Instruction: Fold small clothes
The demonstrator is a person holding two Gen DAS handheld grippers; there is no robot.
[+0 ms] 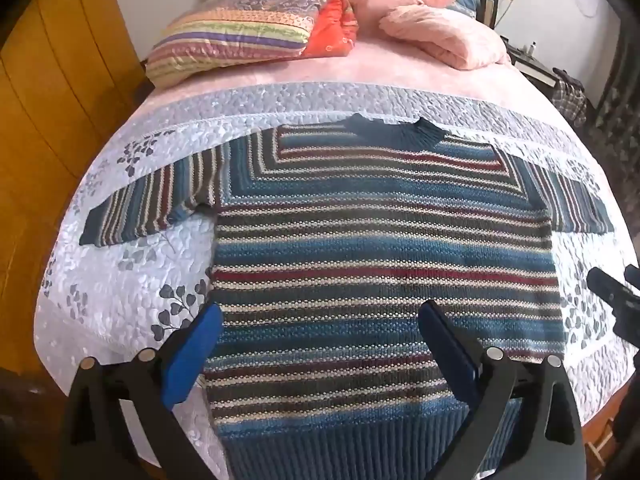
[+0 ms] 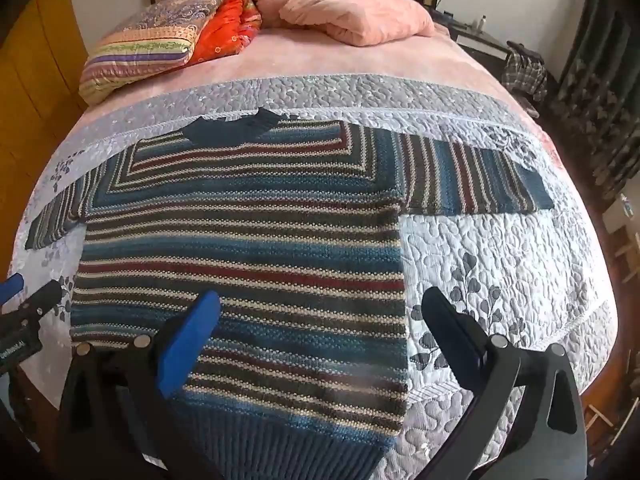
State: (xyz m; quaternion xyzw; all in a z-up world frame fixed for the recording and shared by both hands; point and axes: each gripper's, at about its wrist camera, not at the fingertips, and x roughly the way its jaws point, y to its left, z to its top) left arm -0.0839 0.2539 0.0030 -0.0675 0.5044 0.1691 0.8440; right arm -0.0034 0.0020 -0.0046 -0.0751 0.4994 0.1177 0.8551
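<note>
A knitted sweater [image 1: 380, 248] [image 2: 248, 248] striped in blue, dark red, cream and grey lies flat on the bed, collar at the far end, both sleeves spread sideways, ribbed hem nearest me. My left gripper [image 1: 320, 320] hovers open above the lower left half of the sweater, with nothing between its blue pads [image 1: 192, 356]. My right gripper [image 2: 320, 308] hangs open above the sweater's lower right edge, also holding nothing. The right gripper's tip [image 1: 612, 288] shows at the right edge of the left wrist view, and the left gripper's tip [image 2: 28, 300] shows at the left edge of the right wrist view.
The sweater rests on a pale quilted bedspread [image 1: 120, 280] [image 2: 500, 264] with grey leaf prints. Folded striped and orange quilts [image 1: 240, 36] [image 2: 160, 48] and pink bedding [image 1: 432, 24] [image 2: 352, 12] are piled at the headboard. A wooden wardrobe [image 1: 52, 120] stands left; a nightstand and checked cloth [image 2: 524, 72] lie right.
</note>
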